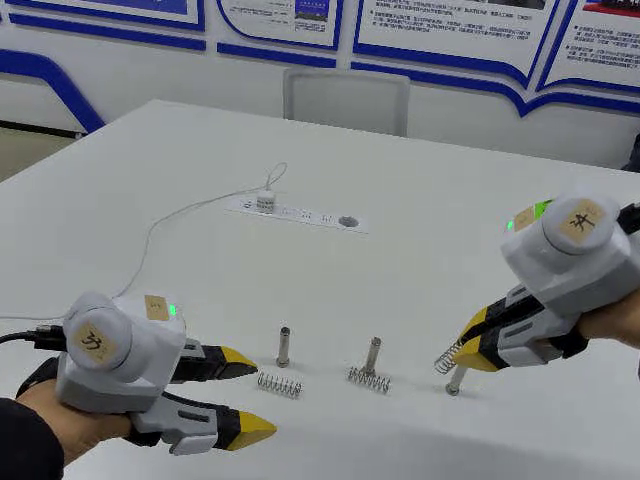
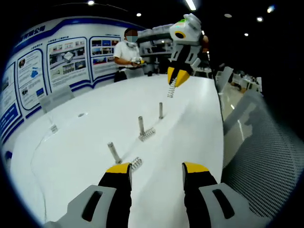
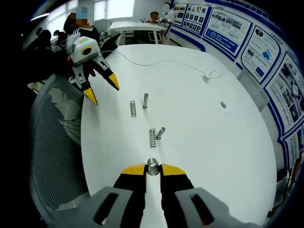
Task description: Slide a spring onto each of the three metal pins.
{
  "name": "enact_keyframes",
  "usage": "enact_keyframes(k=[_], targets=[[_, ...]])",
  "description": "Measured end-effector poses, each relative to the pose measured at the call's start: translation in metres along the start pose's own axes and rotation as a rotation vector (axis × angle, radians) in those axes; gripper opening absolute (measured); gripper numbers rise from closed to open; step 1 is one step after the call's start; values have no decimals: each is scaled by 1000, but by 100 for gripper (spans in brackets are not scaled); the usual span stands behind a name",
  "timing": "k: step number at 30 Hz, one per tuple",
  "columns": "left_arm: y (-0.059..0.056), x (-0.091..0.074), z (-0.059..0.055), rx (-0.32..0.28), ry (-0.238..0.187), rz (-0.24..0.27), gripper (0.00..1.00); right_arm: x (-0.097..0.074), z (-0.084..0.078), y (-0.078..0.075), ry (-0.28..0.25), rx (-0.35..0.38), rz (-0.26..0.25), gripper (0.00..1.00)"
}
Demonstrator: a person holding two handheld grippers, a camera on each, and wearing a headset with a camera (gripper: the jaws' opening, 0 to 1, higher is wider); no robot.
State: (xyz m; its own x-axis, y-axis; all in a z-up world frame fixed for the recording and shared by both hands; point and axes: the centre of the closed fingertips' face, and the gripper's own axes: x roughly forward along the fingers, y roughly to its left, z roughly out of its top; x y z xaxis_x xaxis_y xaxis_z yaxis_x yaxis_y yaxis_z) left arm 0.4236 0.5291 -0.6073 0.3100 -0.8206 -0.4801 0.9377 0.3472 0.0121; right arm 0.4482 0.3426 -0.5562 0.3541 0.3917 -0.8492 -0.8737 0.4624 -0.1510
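Note:
Three short metal pins stand in a row on the white table: left pin (image 1: 283, 346), middle pin (image 1: 372, 354), right pin (image 1: 456, 381). One loose spring (image 1: 279, 384) lies in front of the left pin, another spring (image 1: 368, 379) in front of the middle pin. My right gripper (image 1: 468, 345) is shut on a third spring (image 1: 447, 357), which hangs tilted just above and left of the right pin. In the right gripper view that spring (image 3: 152, 166) sticks out between the shut jaws. My left gripper (image 1: 262, 398) stands open and empty, left of the left pin.
A white cable with a small puck (image 1: 265, 200) and a paper strip (image 1: 300, 213) lie at mid-table. A grey chair (image 1: 345, 98) stands behind the far edge. A mesh chair (image 2: 266, 142) is beside the table. A person (image 2: 126, 52) stands at the far end.

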Motion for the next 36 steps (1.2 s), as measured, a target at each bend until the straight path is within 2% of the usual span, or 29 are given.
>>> enact_keyframes(k=[4, 7, 10, 12, 18, 22, 30, 36], targets=[[0, -2, 2, -13, -15, 16, 45, -5, -6, -16, 33, 3, -26, 12], [-2, -1, 4, -22, -25, 21, 46, -5, -11, -23, 60, 2, -38, 12], [-8, 3, 3, -23, -25, 14, 46, -2, -18, -30, 90, 9, -40, 12], [-7, 3, 3, -20, -21, 15, 46, 1, -23, -33, 111, 18, -32, 12], [-3, 1, 2, -40, -27, 31, 48, 14, -31, -40, 152, 33, -8, 12], [-4, 2, 1, -46, -24, 30, 48, 25, -37, -44, 174, 49, 10, 12], [-4, 3, 0, -53, -26, 32, 48, 34, -43, -45, 210, 68, 21, 12], [-4, 4, -1, -54, -26, 30, 48, 39, -44, -48, 215, 69, 26, 12]])
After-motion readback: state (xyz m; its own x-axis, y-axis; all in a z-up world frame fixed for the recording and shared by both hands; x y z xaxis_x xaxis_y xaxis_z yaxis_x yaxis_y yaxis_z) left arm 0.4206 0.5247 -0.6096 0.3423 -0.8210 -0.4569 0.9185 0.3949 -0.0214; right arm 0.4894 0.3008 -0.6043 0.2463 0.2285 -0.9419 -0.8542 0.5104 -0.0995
